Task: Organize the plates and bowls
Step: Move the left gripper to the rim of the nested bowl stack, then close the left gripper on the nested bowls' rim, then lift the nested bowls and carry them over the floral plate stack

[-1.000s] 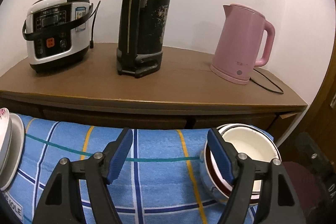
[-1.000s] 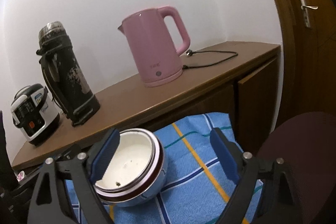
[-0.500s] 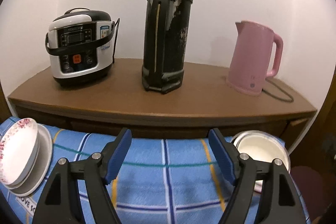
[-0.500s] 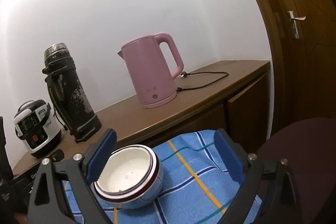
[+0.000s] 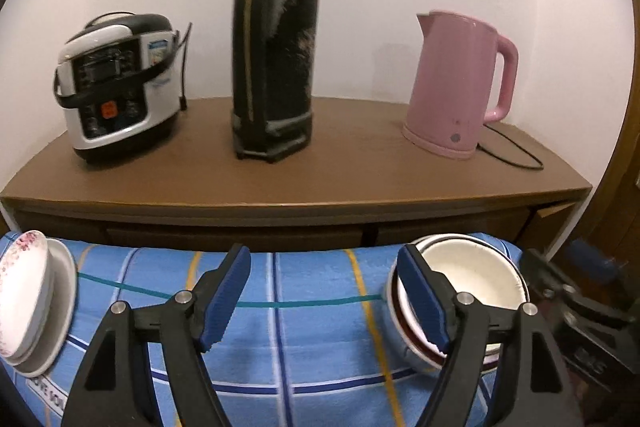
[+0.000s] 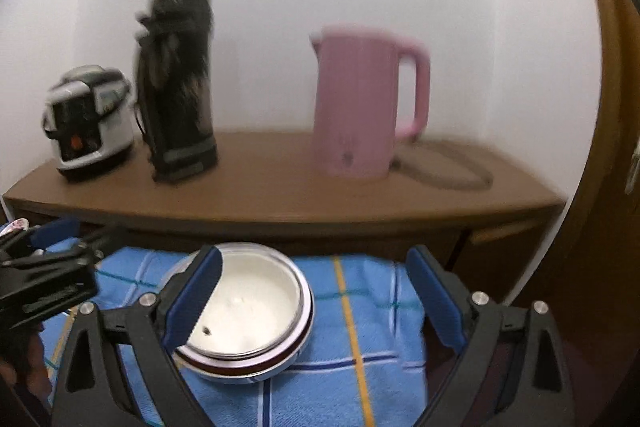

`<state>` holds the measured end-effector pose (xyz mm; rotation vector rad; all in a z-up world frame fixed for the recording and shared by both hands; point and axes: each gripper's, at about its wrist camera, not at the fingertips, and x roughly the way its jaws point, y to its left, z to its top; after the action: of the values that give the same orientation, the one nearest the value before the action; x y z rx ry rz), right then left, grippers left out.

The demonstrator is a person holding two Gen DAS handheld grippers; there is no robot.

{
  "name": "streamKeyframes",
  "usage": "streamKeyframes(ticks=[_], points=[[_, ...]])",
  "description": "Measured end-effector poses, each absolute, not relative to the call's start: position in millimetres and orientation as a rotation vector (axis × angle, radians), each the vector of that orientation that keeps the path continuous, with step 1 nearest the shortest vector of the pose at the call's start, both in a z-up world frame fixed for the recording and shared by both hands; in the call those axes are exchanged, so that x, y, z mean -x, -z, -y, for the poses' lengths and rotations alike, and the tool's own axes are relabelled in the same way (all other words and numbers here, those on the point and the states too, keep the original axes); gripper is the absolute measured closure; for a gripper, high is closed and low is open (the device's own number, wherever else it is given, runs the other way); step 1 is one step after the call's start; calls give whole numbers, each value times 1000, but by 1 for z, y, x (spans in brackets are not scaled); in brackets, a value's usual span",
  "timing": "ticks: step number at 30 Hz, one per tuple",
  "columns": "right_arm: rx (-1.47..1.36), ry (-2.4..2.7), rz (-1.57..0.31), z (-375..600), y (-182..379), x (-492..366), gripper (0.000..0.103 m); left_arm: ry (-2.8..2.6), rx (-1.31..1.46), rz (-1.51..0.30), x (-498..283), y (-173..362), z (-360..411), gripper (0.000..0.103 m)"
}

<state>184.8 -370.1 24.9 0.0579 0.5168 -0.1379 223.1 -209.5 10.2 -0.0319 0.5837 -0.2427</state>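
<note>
A stack of nested white bowls with a dark red band (image 5: 472, 283) sits on the blue striped cloth (image 5: 304, 327) at the right; it also shows in the right wrist view (image 6: 256, 315). A stack of white plates, the top one with pink flowers (image 5: 28, 291), stands at the cloth's left edge. My left gripper (image 5: 324, 295) is open and empty over the cloth, its right finger in front of the bowls' left rim. My right gripper (image 6: 316, 299) is open and empty, its left finger over the bowls' left rim.
A wooden sideboard (image 5: 320, 179) behind the cloth carries a rice cooker (image 5: 116, 83), a tall black thermos (image 5: 276, 39) and a pink kettle (image 5: 456, 87) with its cord. A wooden door stands at the far right (image 6: 616, 147). The left gripper's body shows at the left of the right wrist view (image 6: 44, 283).
The right wrist view has swung left and lowered toward the bowls, with motion blur. The left gripper has shifted right and closer, so the bowls now sit larger beside its right finger.
</note>
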Motion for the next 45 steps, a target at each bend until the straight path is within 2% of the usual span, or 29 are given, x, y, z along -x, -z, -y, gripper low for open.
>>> streamKeyframes(ticks=[2,6,12,15,18,19,24,26,27,30,40,45], points=[[-184,120,-562,383,-5,-192,39,247,30,-607,-228,-4,219,25],[-306,98,-600,393,20,-198,40,260,30,-647,-236,7,233,25],[-355,79,-582,395,23,-198,40,229,23,-687,-245,20,243,25],[-382,56,-620,395,31,-204,49,227,23,-687,-246,22,246,25],[-404,50,-617,396,31,-205,49,228,26,-685,-247,22,247,26],[-414,46,-617,397,32,-205,49,236,36,-687,-248,22,247,28],[-497,12,-632,400,38,-207,49,310,115,-730,-254,27,247,49],[-531,0,-648,401,41,-209,52,334,131,-744,-256,30,250,61],[-539,-7,-654,401,42,-210,54,352,142,-753,-256,31,252,73],[-497,10,-652,395,40,-211,62,360,174,-774,-258,37,251,75],[-474,16,-656,392,40,-210,64,341,154,-784,-250,34,251,75],[-434,53,-665,384,38,-203,69,324,120,-775,-240,31,252,75]])
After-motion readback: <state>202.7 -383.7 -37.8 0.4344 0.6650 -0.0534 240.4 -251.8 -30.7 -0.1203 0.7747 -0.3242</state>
